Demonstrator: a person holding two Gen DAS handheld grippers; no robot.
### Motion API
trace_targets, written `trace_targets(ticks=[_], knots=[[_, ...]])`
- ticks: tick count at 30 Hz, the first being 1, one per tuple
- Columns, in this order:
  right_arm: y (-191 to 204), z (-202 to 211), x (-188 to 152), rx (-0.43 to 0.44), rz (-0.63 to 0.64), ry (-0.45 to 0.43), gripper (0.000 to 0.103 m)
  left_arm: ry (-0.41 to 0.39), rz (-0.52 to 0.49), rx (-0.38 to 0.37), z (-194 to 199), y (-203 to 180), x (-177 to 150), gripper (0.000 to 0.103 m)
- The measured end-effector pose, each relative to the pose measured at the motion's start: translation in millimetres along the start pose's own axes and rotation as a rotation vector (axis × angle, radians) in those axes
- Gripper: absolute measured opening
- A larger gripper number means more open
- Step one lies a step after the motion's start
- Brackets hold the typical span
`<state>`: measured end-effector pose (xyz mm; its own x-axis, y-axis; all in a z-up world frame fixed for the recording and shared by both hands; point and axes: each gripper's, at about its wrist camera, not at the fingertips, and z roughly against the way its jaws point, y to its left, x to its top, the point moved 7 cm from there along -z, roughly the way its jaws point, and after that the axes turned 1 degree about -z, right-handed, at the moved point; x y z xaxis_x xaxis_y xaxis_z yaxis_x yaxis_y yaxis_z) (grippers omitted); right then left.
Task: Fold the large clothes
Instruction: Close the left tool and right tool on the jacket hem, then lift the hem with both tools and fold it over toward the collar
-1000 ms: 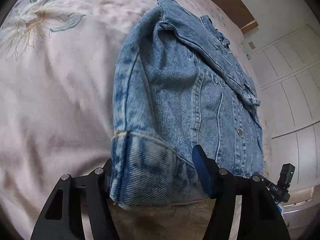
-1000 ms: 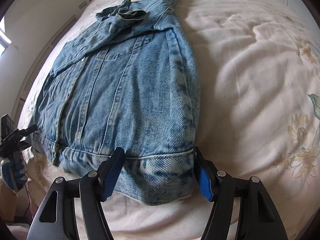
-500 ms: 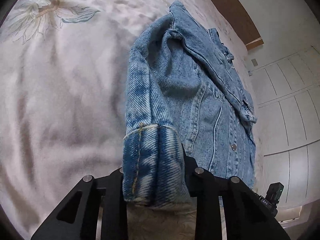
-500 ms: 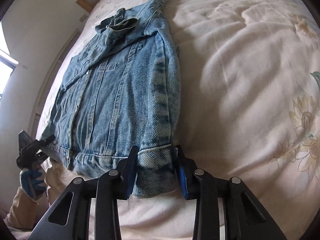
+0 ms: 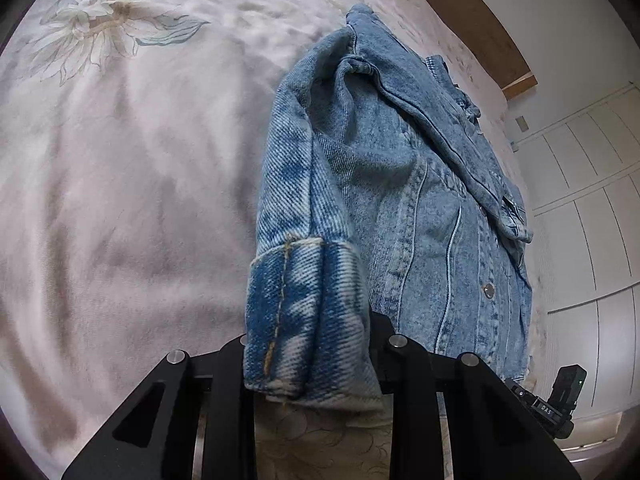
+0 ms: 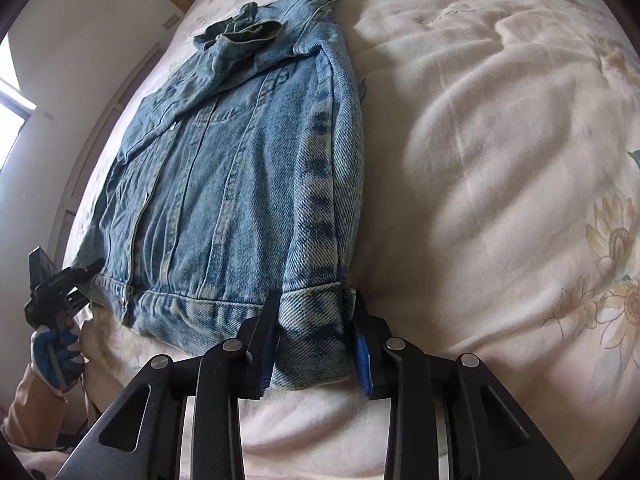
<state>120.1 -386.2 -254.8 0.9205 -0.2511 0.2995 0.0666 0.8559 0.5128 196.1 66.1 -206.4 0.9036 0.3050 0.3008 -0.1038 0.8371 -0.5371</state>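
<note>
Two claws of mine grip the denim jacket (image 6: pixel 240 184) on the bedspread (image 6: pixel 500 160): left gripper (image 5: pixel 308 356) and right gripper (image 6: pixel 314 344) each clamp a hem corner, probably to lift the bottom edge toward the collar.

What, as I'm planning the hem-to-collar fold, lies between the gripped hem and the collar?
Nothing foreign: left gripper and right gripper are shut on bottom corners of the denim jacket; only its own folded sleeve crosses the chest.

Both wrist views close, angled down over bed (image 5: pixel 120 200) (opposite hem corners); share denim jacket (image 6: pixel 240 184).
</note>
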Motion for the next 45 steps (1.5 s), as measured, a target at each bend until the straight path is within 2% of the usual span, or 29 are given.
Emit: trace_targets(ticks=[5,7,13,22,32,37,45], knots=[[-2,1,-3,0.046,-0.024,0.018,0.029,0.002,-0.003,0.001,0,0,0,0.023],[-2,1,-3,0.056,-0.029,0.018,0.022,0.003,-0.008,0.005,1,-2,1,0.023],[0,5,1,0.081,-0.040,0.002,0.014,-0.006,0.010,-0.018,7,-3,4,0.019],[14,24,17,0.088,-0.008,-0.058,0.013,-0.035,-0.021,-0.040,20,-17,18,0.015],[32,44,40,0.140,0.015,-0.122,0.012,-0.070,-0.070,-0.081,31,-41,36,0.013],[41,52,55,0.179,0.004,-0.158,0.012,-0.102,-0.078,-0.118,42,-52,53,0.012],[47,77,94,0.292,-0.061,-0.240,0.012,-0.171,-0.083,-0.215,69,-80,91,0.012]])
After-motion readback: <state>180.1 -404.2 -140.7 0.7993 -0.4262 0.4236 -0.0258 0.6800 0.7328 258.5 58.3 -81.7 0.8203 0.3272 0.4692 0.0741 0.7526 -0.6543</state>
